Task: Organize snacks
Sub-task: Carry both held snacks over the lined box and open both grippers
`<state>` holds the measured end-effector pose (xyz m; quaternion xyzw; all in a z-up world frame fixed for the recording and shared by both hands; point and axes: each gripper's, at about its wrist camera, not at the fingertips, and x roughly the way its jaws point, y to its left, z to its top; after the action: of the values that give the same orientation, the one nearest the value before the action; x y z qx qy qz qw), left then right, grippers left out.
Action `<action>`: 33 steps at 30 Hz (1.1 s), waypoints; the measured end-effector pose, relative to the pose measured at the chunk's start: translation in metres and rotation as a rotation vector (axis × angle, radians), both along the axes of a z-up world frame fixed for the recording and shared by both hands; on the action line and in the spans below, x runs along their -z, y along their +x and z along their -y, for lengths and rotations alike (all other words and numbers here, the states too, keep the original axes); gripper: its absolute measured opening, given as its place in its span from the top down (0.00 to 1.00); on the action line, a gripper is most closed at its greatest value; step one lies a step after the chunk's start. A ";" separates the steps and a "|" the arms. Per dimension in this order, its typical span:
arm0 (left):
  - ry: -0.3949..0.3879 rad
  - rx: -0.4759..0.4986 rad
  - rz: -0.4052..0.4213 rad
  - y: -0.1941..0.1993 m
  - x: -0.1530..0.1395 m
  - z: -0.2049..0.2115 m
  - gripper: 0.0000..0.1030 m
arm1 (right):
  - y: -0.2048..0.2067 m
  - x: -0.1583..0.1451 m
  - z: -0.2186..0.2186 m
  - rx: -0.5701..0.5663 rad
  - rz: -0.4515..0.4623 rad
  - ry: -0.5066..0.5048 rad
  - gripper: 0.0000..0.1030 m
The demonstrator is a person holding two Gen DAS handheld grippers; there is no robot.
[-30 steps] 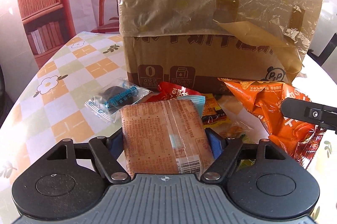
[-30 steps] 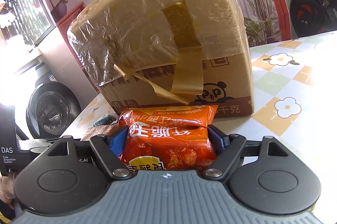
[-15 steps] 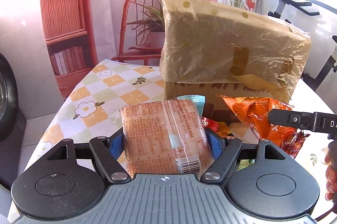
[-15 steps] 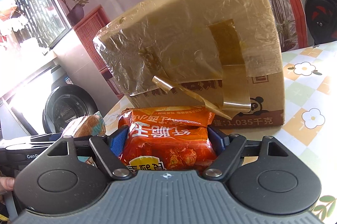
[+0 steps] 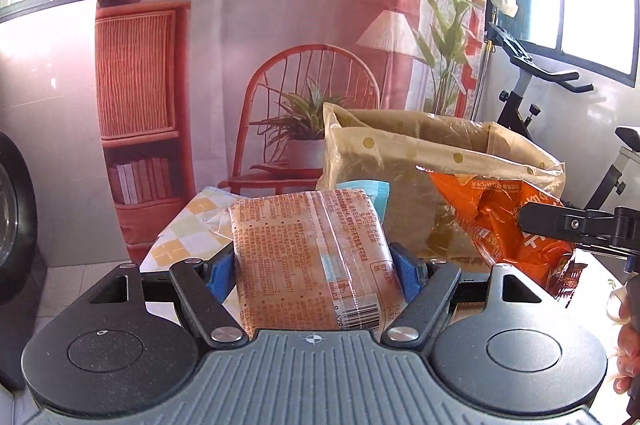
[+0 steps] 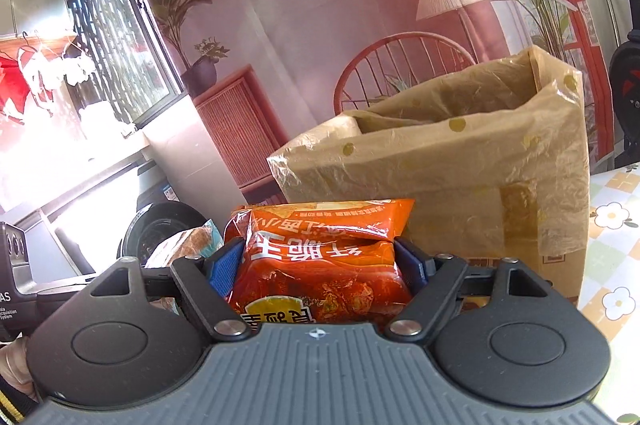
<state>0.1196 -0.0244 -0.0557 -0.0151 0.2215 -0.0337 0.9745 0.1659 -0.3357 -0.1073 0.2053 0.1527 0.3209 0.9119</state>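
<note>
A: Nearest the lens, what does each hand carry?

B: The left hand-held gripper point(image 5: 313, 267) has its blue pads pressed on both sides of a brown wrapped packet point(image 5: 310, 263), held clear of the tabletop point(image 5: 188, 225). The right hand-held gripper point(image 6: 320, 265) is clamped the same way on an orange snack bag point(image 6: 320, 257), which also shows at the right of the left view, beside the packet and a little farther off.

A: And beyond them?

B: A light blue packet edge point(image 5: 370, 190) peeks out just behind the brown packet; what it rests on is hidden. Farther still stands the cardboard box point(image 6: 480, 193), lined with a crinkled spotted plastic liner point(image 5: 400, 153) and open at the top. Both snacks are held near its front wall, roughly level with its rim, not over the opening.

A: So how far along would one judge the job?

B: Partway, it seems. Two snacks are picked up and carried close to the box, but neither is inside. What the box already holds cannot be told, since its interior is mostly hidden. Left to do, by that judgement: bring each packet over the rim and release it, then deal with any snacks below, which these views do not show.
</note>
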 end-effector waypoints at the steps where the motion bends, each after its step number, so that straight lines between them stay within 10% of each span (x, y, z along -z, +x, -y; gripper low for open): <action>1: -0.002 0.002 0.018 0.001 -0.007 0.001 0.24 | 0.001 -0.007 0.002 0.009 0.016 0.009 0.23; 16: 0.049 0.115 0.210 0.075 -0.075 0.059 0.24 | 0.059 -0.057 0.026 0.249 0.202 -0.190 0.23; 33: 0.051 0.114 0.103 0.192 -0.058 0.092 0.23 | 0.127 -0.036 0.004 0.337 0.125 -0.376 0.21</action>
<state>0.3118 -0.1163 0.0022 0.0240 0.1722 -0.0844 0.9811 0.2931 -0.3398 -0.0712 0.0345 0.1168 0.1423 0.9823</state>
